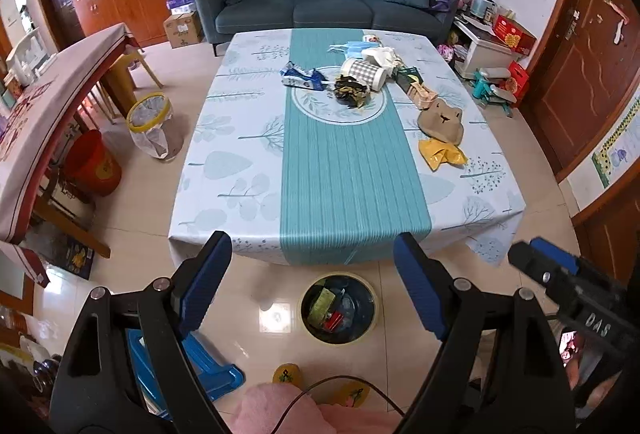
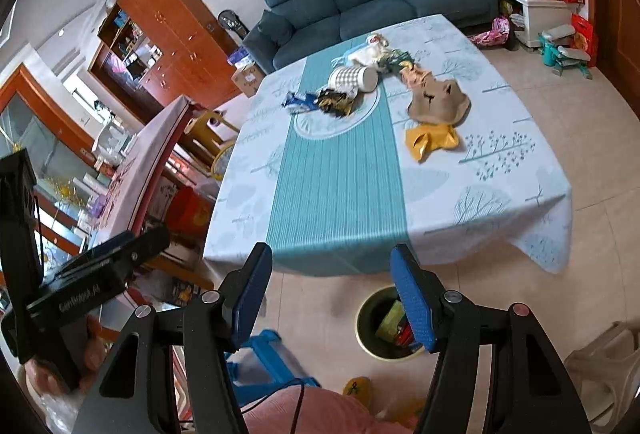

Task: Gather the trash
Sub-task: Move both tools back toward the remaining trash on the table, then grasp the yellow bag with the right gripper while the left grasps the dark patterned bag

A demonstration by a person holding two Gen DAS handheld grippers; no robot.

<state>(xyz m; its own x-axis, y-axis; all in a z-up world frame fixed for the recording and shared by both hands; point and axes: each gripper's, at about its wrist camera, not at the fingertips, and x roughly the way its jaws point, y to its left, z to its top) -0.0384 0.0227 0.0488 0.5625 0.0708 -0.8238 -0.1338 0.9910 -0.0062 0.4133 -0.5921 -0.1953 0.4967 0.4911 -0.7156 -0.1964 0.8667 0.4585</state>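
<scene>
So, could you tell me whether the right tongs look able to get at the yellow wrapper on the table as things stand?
Probably yes. The right tongs are open and empty, and the yellow wrapper lies alone on bare tablecloth with nothing in between, though it needs a forward reach.

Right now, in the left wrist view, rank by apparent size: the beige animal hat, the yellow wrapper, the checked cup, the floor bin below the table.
1. floor bin, though it sits nearest the camera
2. beige animal hat
3. checked cup and yellow wrapper: too alike to rank
</scene>
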